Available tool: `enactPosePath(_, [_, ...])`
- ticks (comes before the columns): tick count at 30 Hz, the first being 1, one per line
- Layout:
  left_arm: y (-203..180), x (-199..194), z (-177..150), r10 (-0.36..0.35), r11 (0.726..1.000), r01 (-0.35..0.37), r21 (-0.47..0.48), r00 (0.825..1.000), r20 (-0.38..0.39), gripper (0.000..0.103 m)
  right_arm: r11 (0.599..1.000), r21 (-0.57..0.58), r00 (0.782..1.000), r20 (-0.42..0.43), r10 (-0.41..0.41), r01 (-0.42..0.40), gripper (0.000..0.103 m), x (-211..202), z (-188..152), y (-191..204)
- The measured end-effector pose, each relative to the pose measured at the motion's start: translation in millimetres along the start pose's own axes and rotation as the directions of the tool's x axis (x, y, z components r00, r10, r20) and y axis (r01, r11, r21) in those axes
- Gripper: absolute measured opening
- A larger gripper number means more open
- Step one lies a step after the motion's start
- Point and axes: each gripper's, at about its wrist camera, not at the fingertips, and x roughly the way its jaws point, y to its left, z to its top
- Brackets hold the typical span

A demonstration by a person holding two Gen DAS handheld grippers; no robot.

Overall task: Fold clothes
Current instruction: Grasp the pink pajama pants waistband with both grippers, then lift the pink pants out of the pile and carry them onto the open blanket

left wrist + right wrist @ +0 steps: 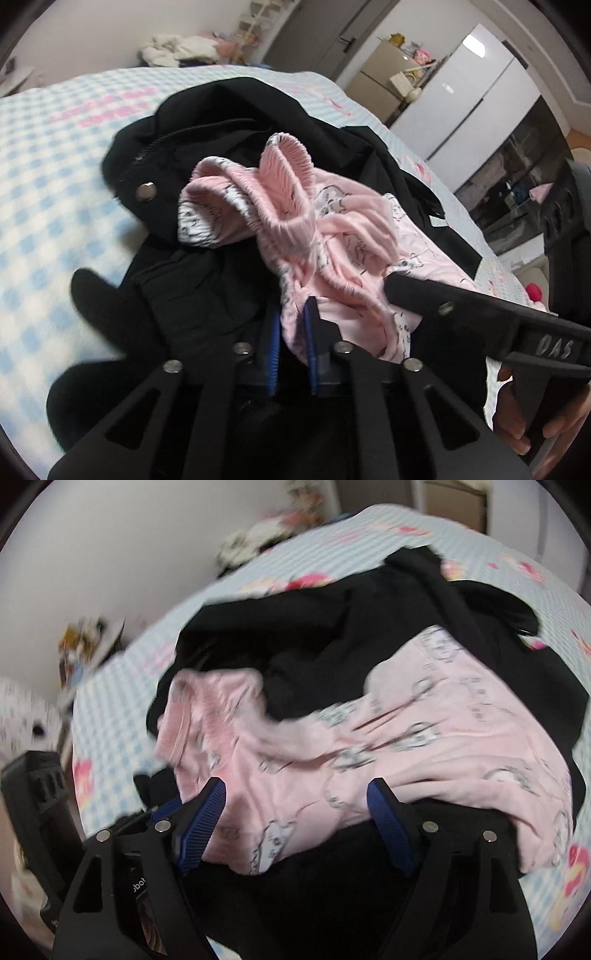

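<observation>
Left wrist cam: left claw (291, 325) pinches pink shorts (295, 221), bunched just ahead. Right claw (295, 823) gapes over them. Soft, light, floppy; grab waistband w/ both.

Crumpled pink printed garment (317, 229), elastic waistband up, atop rumpled black jacket (221, 122) on the checked bedspread (55, 177).

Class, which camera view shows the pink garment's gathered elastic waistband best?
The left wrist view: the pink garment's waistband stands up sharp with clear ribbing. The right wrist view shows mostly the printed body, motion-blurred, and no clear ribbing.
</observation>
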Motion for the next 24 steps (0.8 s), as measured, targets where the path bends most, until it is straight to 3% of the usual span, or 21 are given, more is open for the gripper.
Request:
enactPosePath(2, [-1, -3, -4, 0.011, 1.000, -0.011, -0.005, 1.000, 0.003, 0.008, 0.999, -0.045, 0.999, -0.034, -0.031, 0.029, 0.081, 10, -3, 8])
enactPosePath(4, [-4, -5, -5, -0.002, 1.000, 0.002, 0.011, 1.000, -0.003, 0.008, 0.998, -0.048, 0.998, -0.047, -0.050, 0.047, 0.072, 14, -6, 12])
enactPosePath(5, [-6, -6, -6, -0.009, 1.000, 0.010, 0.019, 1.000, -0.007, 0.007, 0.995, -0.056, 0.995, -0.046, -0.086, 0.083, 0.046, 14, -7, 13])
enactPosePath(6, [-8, -7, -6, -0.017, 0.999, 0.018, 0.027, 1.000, -0.010, 0.007, 0.987, -0.075, 0.988, -0.039, -0.147, 0.144, 0.026, 15, -9, 13])
enactPosePath(8, [-19, -14, -6, -0.041, 0.997, 0.042, 0.064, 0.999, -0.015, 0.007, 0.981, -0.082, 0.984, -0.018, -0.178, 0.176, 0.009, 8, -15, 11])
enactPosePath(9, [-26, -18, -6, -0.053, 0.995, 0.054, 0.084, 0.998, -0.017, 0.007, 0.981, -0.081, 0.984, -0.007, -0.180, 0.179, 0.006, 4, -19, 10])
enactPosePath(11, [-42, -27, -9, -0.095, 0.988, 0.097, 0.118, 0.995, -0.027, 0.007, 0.984, -0.053, 0.985, 0.011, -0.169, 0.170, 0.005, -10, -27, 2])
enactPosePath(14, [-67, -44, -21, -0.161, 0.974, 0.166, 0.157, 0.986, -0.044, 0.007, 0.996, 0.007, 0.996, 0.030, -0.086, 0.086, 0.005, -37, -44, -7])
enactPosePath(17, [-99, -61, -39, -0.195, 0.954, 0.202, 0.220, 0.979, -0.054, 0.006, 1.000, 0.014, 0.998, 0.059, -0.023, 0.023, 0.021, -69, -75, -9])
enactPosePath(19, [-114, -69, -53, -0.215, 0.945, 0.225, 0.237, 0.974, -0.071, 0.006, 1.000, 0.020, 0.997, 0.074, -0.001, 0.000, 0.023, -91, -100, -13])
enactPosePath(23, [-141, -82, -85, -0.246, 0.930, 0.264, 0.255, 0.964, -0.101, 0.006, 0.990, 0.130, 0.996, 0.076, 0.053, -0.063, 0.045, -120, -137, -40])
enactPosePath(24, [-142, -86, -94, -0.258, 0.928, 0.277, 0.249, 0.960, -0.108, 0.006, 0.985, 0.159, 0.995, 0.075, 0.062, -0.074, 0.046, -125, -146, -47])
